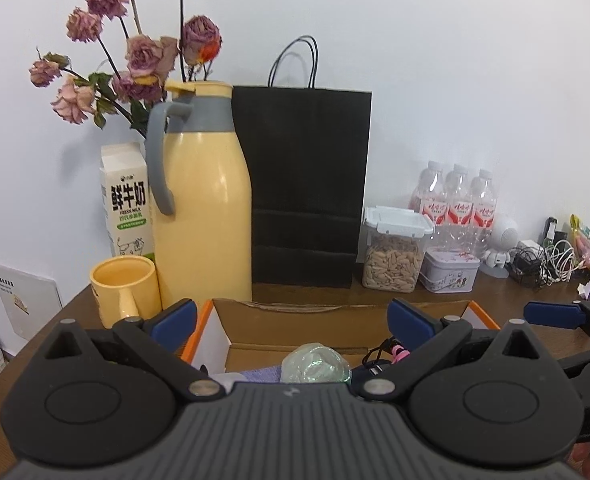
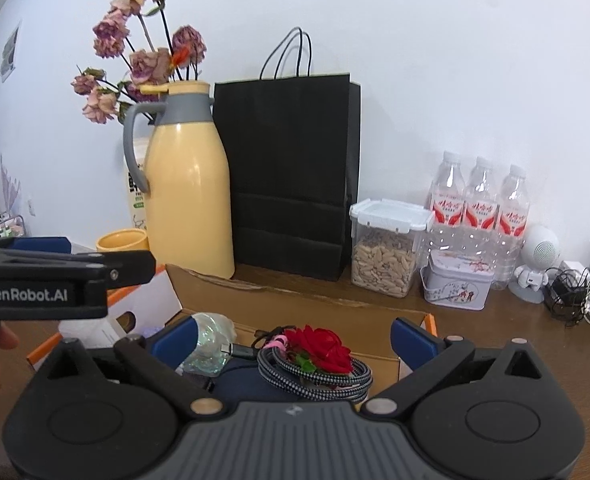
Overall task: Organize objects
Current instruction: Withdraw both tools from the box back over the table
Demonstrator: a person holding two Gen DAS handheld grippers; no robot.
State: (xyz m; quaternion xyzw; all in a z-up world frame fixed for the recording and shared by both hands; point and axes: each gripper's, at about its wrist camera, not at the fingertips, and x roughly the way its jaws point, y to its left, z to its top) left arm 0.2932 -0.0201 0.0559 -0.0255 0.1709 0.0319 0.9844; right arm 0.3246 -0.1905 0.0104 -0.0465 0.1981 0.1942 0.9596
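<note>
An open cardboard box with orange edges sits on the brown table, also in the right wrist view. Inside lie a crumpled clear plastic wad, a coiled braided cable, a red rose and dark cloth. My left gripper is open and empty over the box's near side. My right gripper is open and empty above the box, the cable and rose between its fingers. The left gripper also shows at the left of the right wrist view.
Behind the box stand a yellow thermos jug, yellow mug, milk carton, dried roses, black paper bag, seed container, small tin, three water bottles, white speaker and tangled cables.
</note>
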